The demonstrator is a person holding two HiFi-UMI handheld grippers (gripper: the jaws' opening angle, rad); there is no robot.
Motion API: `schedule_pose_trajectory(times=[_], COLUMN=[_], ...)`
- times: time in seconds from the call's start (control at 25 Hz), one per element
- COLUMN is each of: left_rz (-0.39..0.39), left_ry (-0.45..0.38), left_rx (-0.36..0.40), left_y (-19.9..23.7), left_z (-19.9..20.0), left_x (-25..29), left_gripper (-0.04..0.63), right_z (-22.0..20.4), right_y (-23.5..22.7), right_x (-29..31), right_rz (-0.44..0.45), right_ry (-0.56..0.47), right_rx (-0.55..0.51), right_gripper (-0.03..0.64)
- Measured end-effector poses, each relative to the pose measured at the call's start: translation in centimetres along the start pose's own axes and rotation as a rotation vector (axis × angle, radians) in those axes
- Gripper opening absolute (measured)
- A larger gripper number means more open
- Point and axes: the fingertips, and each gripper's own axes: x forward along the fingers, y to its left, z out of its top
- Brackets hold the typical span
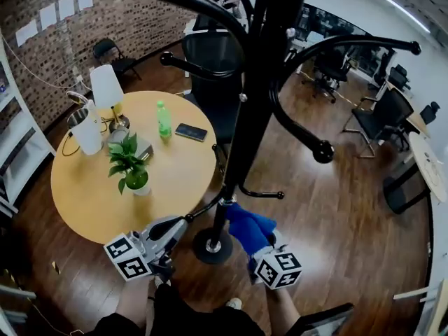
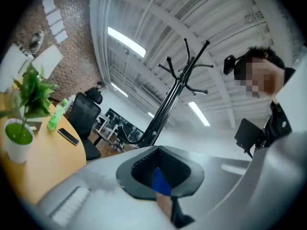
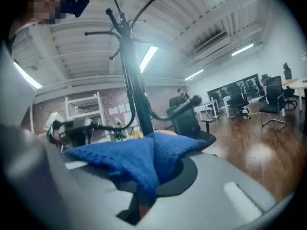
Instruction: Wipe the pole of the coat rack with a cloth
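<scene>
The black coat rack pole (image 1: pixel 245 131) runs from the top of the head view down to its round base (image 1: pixel 210 247) on the wood floor. My right gripper (image 1: pixel 260 252) is shut on a blue cloth (image 1: pixel 246 228), which it holds beside the pole's lowest stretch, just right of it. In the right gripper view the cloth (image 3: pixel 139 159) drapes over the jaws (image 3: pixel 148 190) with the pole (image 3: pixel 134 95) right behind it. My left gripper (image 1: pixel 175 226) is shut and empty, its tip close to the end of a low hook (image 1: pixel 206 207). The left gripper view shows the pole (image 2: pixel 170 99) ahead.
A round yellow table (image 1: pixel 91 187) stands left of the rack with a potted plant (image 1: pixel 129 166), green bottle (image 1: pixel 164 120), phone (image 1: pixel 191 132) and lamp (image 1: pixel 108 89). A black office chair (image 1: pixel 213 68) stands behind the rack, more chairs (image 1: pixel 381 117) at right. Curved hooks (image 1: pixel 308 135) jut out.
</scene>
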Motion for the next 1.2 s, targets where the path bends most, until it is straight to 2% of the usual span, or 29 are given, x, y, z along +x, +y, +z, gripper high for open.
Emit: schedule_pose_trajectory(times=[0.08, 0.2, 0.32, 0.44, 0.6, 0.76, 0.88, 0.96, 1.04, 1.12, 1.2], left_rz=[0.082, 0.207, 0.265, 0.299, 0.259, 0.189, 0.140, 0.109, 0.094, 0.091, 0.087], left_ry=[0.002, 0.037, 0.013, 0.027, 0.032, 0.009, -0.030, -0.056, -0.079, -0.095, -0.101], left_rx=[-0.009, 0.045, 0.028, 0.036, 0.080, 0.163, 0.228, 0.275, 0.324, 0.369, 0.399], left_y=[0.4, 1.0, 1.1, 0.9, 2.2, 5.5, 8.2, 9.8, 11.4, 13.1, 14.5], left_z=[-2.3, -4.1, -4.7, -6.4, -8.6, -11.7, -14.2, -16.0, -18.0, -20.3, -22.8], left_x=[-0.3, -0.8, -1.7, -2.2, -1.9, -1.7, -1.6, -1.6, -2.0, -2.8, -3.6], left_gripper=[0.002, 0.002, 0.002, 0.002, 0.002, 0.002, 0.002, 0.002, 0.002, 0.002, 0.002], right_z=[-3.3, -6.2, -7.1, -5.9, -3.0, -1.2, -1.6, -3.0, -5.6, -10.0, -15.7], right_y=[-2.0, -3.3, -2.9, -1.5, 0.6, 1.8, 2.9, 3.4, 2.8, 1.3, -0.4], right_x=[-0.7, -1.4, -0.2, 2.1, 5.3, 5.8, 5.1, 5.5, 6.2, 7.2, 8.5], right_rz=[0.020, 0.052, 0.100, 0.156, 0.242, 0.307, 0.365, 0.396, 0.400, 0.386, 0.371], right_ry=[0.091, 0.153, 0.167, 0.121, -0.016, -0.259, -0.454, -0.548, -0.610, -0.619, -0.583], right_rx=[-0.024, -0.006, -0.003, -0.027, -0.106, -0.208, -0.351, -0.453, -0.506, -0.516, -0.508], right_gripper=[0.025, 0.025, 0.025, 0.026, 0.026, 0.028, 0.028, 0.028, 0.026, 0.026, 0.026])
